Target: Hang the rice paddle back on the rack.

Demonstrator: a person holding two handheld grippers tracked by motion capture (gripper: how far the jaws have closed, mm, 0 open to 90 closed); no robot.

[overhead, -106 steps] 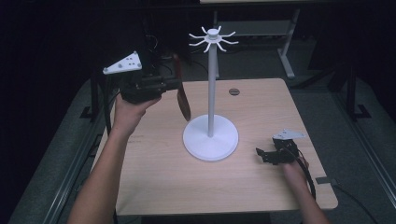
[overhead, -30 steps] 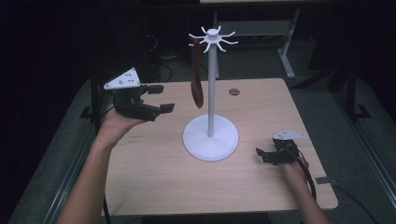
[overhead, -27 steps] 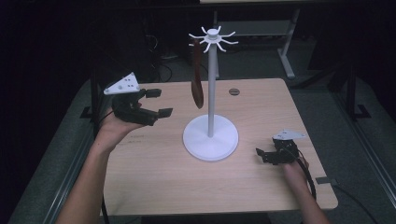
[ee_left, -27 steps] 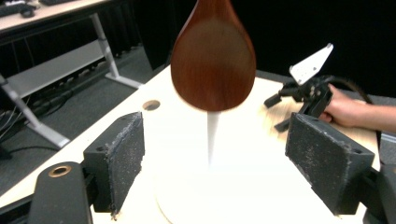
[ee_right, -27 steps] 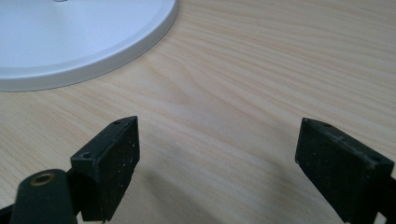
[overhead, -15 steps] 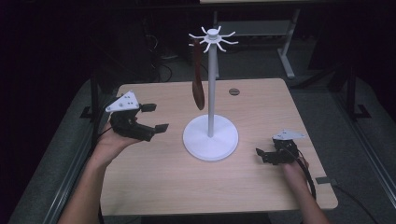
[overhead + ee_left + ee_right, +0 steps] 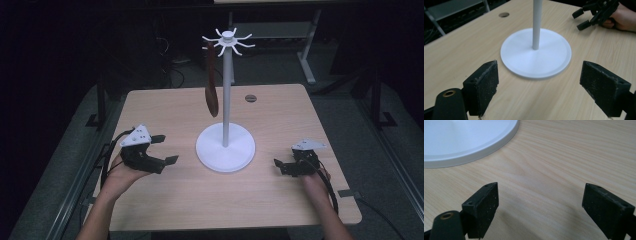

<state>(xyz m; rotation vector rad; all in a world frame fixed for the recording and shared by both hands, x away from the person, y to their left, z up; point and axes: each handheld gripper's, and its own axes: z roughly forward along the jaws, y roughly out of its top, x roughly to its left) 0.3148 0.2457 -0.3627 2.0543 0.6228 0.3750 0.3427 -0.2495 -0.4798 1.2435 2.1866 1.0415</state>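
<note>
Spoon update from us: the brown spoon point(image 7: 212, 95) hangs from a prong on the 9 o'clock side of the white stand point(image 7: 225, 149). Its handle is up at the crown and its bowl is down, well clear of the table point(image 7: 280, 115). In the high view its long axis runs straight from 12 to 6, just beside the pole but not touching it as far as we can tell.

The left claw point(image 7: 166, 149) sits low by the table's left edge, and its jaws have just been opening the last bit. They now stand wide with nothing between them. Its own camera looks right at the stand's round base and pole, with bare wood under the pads. From that claw, the base is near at about 3 o'clock and the spoon is up at roughly 1 o'clock, and a good deal higher too.

The right claw point(image 7: 280, 167) rests on the far side of the base. It's also spread wide and empty, with the base at its 9 o'clock and the spoon up around 11.

We reckon the hanging is done and both claws are parked. If the spoon needs another touch, the left claw is our pick. The spoon is on its side of the pole, so the right one would have to reach around the pole. Since the spoon hangs vertically, any grab means coming in level from 9 o'clock, with the jaws either side of the handle.
</note>
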